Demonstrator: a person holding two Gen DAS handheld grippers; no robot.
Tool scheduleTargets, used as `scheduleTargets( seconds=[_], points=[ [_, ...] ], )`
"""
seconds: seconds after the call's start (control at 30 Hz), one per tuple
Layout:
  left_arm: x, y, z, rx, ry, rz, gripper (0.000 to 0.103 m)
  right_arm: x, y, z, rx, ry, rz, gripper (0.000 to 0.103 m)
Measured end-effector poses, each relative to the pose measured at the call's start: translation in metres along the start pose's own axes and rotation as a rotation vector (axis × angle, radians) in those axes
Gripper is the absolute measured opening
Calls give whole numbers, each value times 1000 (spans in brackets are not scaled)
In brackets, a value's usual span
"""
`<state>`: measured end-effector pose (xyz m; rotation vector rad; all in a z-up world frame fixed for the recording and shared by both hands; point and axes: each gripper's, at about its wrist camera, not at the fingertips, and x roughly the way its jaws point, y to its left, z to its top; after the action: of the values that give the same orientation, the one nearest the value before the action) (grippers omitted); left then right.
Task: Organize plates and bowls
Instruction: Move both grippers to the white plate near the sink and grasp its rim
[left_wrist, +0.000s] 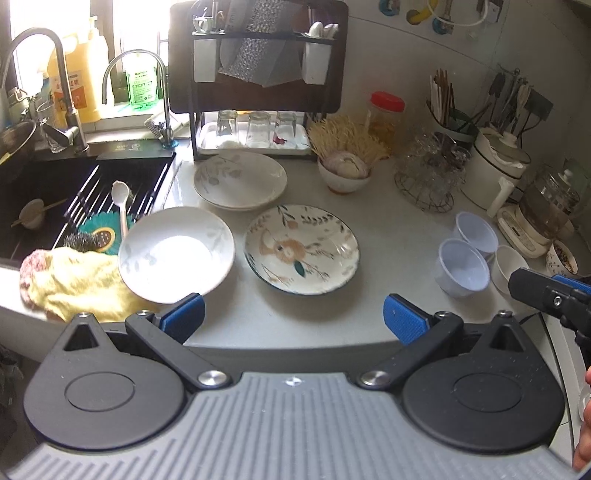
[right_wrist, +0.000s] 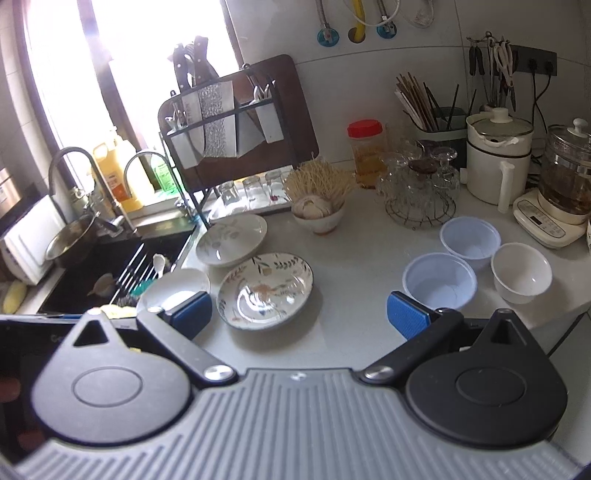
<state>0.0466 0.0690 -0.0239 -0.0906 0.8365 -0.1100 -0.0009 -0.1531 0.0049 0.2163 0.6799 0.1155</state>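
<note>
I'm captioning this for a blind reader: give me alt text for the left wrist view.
An open left claw hovers at a kitchen counter's edge before a floral plate, a white plate resting on a yellow cloth, stacked plates behind, and small bowls to the right.

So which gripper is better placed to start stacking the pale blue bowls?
Probably the right gripper: open, with the nearer blue bowl just beyond its right finger. The left gripper faces the plates.

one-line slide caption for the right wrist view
Open right tool above grey counter between floral ceramic plate and pale blue plastic bowls.
</note>
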Motion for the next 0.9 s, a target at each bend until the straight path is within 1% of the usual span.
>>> scheduleTargets(
  seconds=[0.33,0.5,0.67,0.9],
  points=[
    [39,52,39,16,12,-38,103,48,42,11,13,31,-33,103],
    [58,85,59,32,28,-60,103,75,68,14,35,43,-51,103],
    [77,126,80,75,48,-71,103,106,99,13,78,57,-54,103],
    [105,188,102,111,74,-91,103,155,137,4,186,127,-19,101]
  ],
)
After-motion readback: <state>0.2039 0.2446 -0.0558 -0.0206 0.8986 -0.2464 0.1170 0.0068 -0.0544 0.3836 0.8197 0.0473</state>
